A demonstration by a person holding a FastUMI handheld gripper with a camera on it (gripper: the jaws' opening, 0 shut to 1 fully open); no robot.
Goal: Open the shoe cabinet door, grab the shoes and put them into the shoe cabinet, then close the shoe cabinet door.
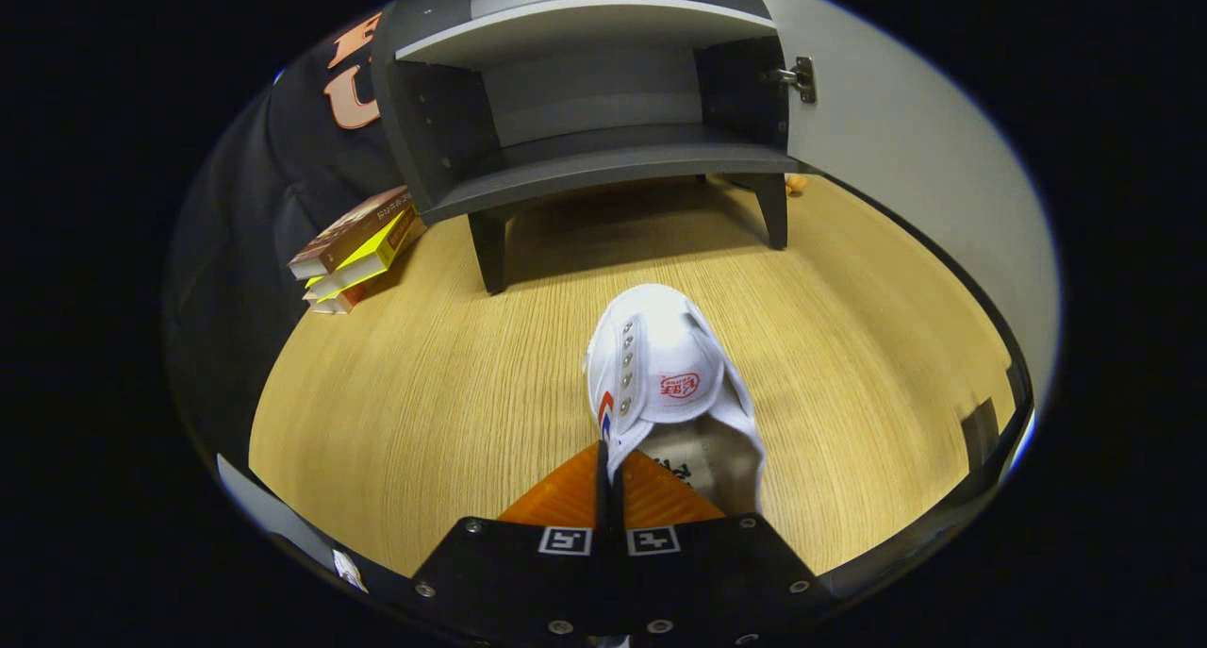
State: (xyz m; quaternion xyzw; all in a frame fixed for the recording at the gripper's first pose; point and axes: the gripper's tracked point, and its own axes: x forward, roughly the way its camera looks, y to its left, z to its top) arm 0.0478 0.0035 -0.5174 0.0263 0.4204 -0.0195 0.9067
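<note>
My gripper (pixel 608 473) pinches shoe (pixel 660 374) by its side wall, toe fwd, so it'll slide into open cabinet (pixel 585 157) ahead.

books (pixel 354 250): stacked on wooden floor (pixel 424 393) | against black cloth wall (pixel 245 214)

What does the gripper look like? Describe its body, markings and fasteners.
The gripper has two wedge-shaped fingers with ridged faces, tapering to a point and shut on the side edge of the white shoe. Behind them sits a black body plate with angled sides, dotted with silver screws. Two small square black-and-white markers sit side by side at its front edge.
</note>
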